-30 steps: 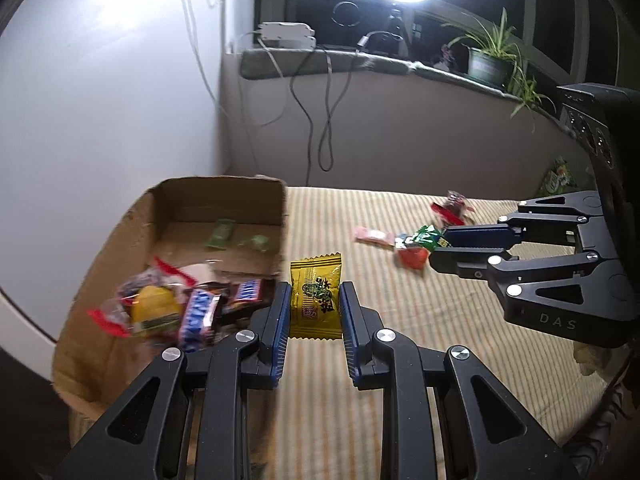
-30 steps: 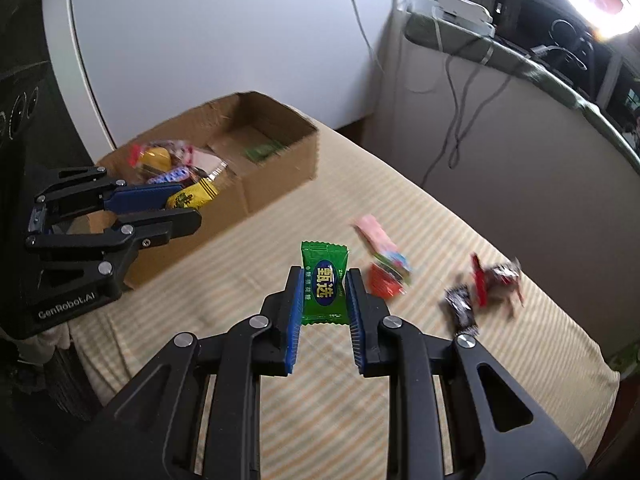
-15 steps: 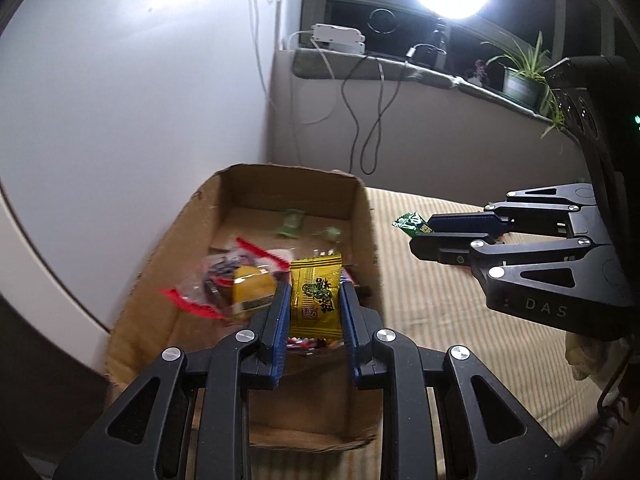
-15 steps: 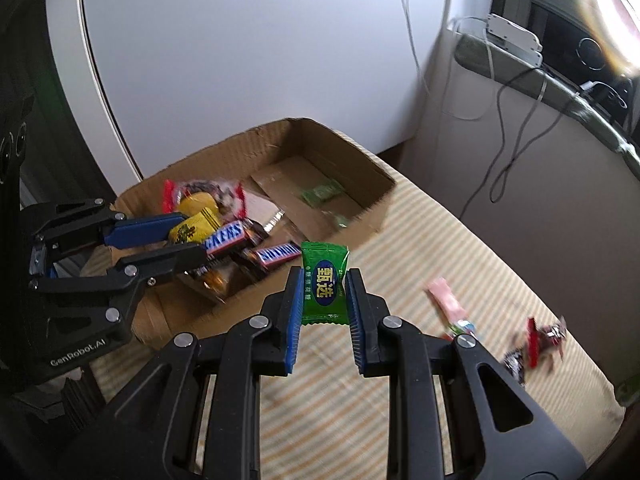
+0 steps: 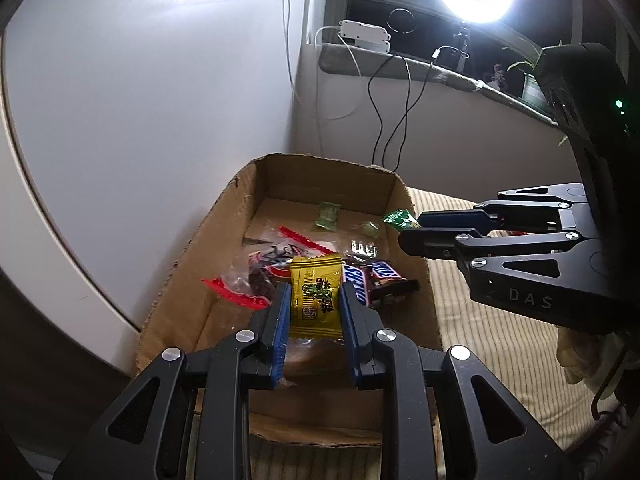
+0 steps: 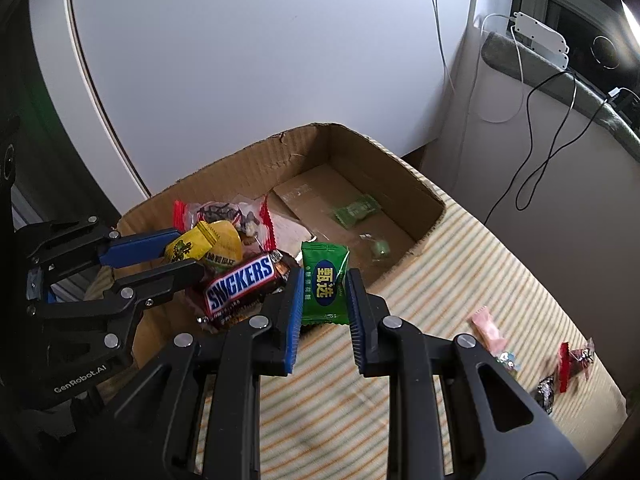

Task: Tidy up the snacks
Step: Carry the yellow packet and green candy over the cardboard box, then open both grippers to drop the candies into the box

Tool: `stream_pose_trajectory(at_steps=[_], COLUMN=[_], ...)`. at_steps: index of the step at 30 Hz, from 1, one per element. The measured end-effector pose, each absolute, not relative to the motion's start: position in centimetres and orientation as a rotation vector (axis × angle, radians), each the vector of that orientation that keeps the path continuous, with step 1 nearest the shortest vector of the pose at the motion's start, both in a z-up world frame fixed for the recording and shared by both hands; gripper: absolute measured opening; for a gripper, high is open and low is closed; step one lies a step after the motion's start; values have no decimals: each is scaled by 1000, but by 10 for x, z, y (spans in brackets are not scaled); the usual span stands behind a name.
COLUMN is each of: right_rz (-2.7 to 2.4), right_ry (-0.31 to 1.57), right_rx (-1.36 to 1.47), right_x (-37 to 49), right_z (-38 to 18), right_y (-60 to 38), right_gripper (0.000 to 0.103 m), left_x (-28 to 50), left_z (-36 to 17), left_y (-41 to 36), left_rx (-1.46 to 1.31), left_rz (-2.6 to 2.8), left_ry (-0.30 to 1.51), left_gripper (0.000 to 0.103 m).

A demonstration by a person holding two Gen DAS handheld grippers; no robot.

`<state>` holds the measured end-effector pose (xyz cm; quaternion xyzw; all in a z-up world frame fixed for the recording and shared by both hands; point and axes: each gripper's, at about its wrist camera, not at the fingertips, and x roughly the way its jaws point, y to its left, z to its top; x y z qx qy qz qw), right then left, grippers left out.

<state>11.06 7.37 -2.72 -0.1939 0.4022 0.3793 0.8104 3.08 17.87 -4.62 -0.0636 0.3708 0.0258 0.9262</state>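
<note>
Left gripper [image 5: 311, 307] clamped the crinkly yellow candy packet [image 5: 316, 295] above the corrugated cardboard box [image 5: 216, 248] | right gripper [image 6: 323, 307] clamped the glossy green candy packet [image 6: 323, 283] over the box's edge, beside Snickers bar [image 6: 240, 285].

"SNICKERS" in white on blue reads on the chocolate bar [image 6: 240, 284] in the cardboard box, partly readable on two bars [image 5: 370, 280] in the left view. "DAS" is embossed on the right tongs [image 5: 530, 300] body; "GenRobot.AI" is printed on the left tongs [image 6: 80, 378] body. Green candy packet [image 6: 325, 286] shows yellow Chinese characters on a blue oval; yellow packet [image 5: 316, 294] print is not legible.
</note>
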Motion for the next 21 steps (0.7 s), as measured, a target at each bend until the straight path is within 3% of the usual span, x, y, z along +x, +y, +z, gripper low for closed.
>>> stream_pose_trajectory(at_steps=[9,13,17,19,21], right_rz=[817,794,778,759,749], right_ry=[846,825,808,792,772], right_rx=[-416,-406,-410,-419,-419], right_x=[111,111,109,108,106], right_z=[-27,-24,-19,-18,-15], right_y=[84,81,78,76,74], right_gripper=[25,55,58,69,72], left_x=[30,29,30,30,30], left_z=[-46,-47,-47,-46,-44], left_y=[186,188,188,187,186], left_rx=[-135,-141,-135,-133,-131], left_rz=[77,88,94,99,99], left_ry=[757,755,755,750,747], left_gripper=[23,31,40,42,42])
